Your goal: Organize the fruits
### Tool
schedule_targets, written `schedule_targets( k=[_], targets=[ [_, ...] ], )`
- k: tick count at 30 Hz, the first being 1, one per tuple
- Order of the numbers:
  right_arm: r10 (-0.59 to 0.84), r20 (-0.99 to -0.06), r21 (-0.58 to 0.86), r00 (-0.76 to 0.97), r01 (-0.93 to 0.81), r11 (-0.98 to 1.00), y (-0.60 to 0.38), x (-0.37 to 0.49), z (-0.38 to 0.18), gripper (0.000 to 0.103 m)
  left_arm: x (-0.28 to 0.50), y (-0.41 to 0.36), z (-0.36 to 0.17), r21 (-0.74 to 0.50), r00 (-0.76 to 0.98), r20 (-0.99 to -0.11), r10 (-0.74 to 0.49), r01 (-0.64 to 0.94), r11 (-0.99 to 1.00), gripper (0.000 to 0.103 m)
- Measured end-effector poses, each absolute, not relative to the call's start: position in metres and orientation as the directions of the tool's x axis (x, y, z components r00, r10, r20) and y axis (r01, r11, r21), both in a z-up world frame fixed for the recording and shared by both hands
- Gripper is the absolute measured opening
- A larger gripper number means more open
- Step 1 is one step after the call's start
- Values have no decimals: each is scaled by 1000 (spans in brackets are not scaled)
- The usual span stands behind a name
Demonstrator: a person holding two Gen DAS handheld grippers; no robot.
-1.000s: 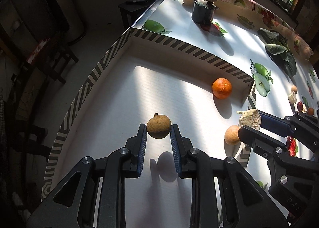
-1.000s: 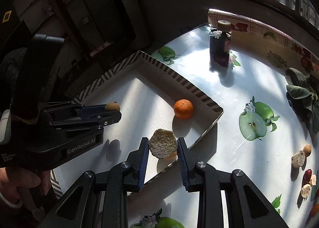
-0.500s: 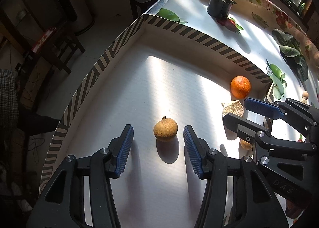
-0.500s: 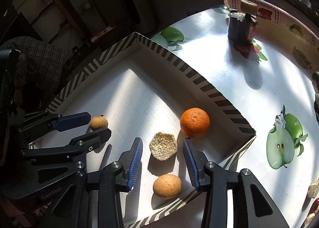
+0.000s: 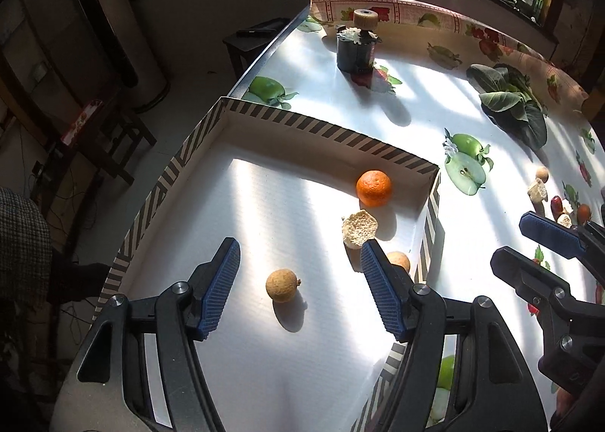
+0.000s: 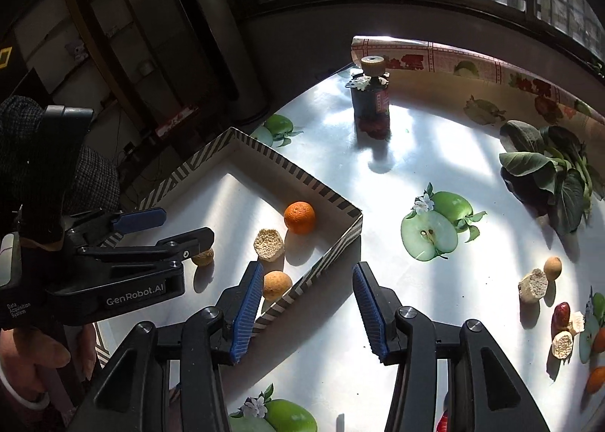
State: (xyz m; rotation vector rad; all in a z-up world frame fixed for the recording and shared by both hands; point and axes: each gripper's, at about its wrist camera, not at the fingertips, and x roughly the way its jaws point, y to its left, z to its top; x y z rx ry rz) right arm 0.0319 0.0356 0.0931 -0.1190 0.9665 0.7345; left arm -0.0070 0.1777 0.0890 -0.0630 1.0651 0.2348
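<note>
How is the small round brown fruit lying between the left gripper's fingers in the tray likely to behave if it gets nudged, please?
The brown fruit looks nearly spherical, so it would probably roll across the smooth, flat tray floor. Its small stem nub might make it wobble. It is small, so likely light; the open left gripper should close gently.

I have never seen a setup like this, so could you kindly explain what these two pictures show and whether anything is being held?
No robot here: a person carries a hand-held two-finger tool in each hand, each with a fisheye camera looking along its fingers. One picture comes from the left tool, the other from the right tool; each tool also appears in the other's view. Both are open and hold nothing.

On the fruit-print tablecloth sits a striped-rim box. Inside lie an orange, a pale rough piece, a small brown fruit between the left tool's fingers, and another tan fruit. Outside the box: a dark jar, leafy greens and a cluster of small fruits.
</note>
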Motion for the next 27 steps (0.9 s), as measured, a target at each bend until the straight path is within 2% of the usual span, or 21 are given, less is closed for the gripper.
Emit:
schedule_targets(
  k=[13, 27],
  targets=[
    [376, -802, 167, 464, -430, 887, -80, 7, 95, 48, 5, 75, 96, 32, 506, -861, 52, -47, 998, 67],
    [297, -830, 187, 472, -265, 946, -184, -7, 79, 48, 10, 1, 76, 23, 446, -895, 1, 43, 999, 67]
  ],
)
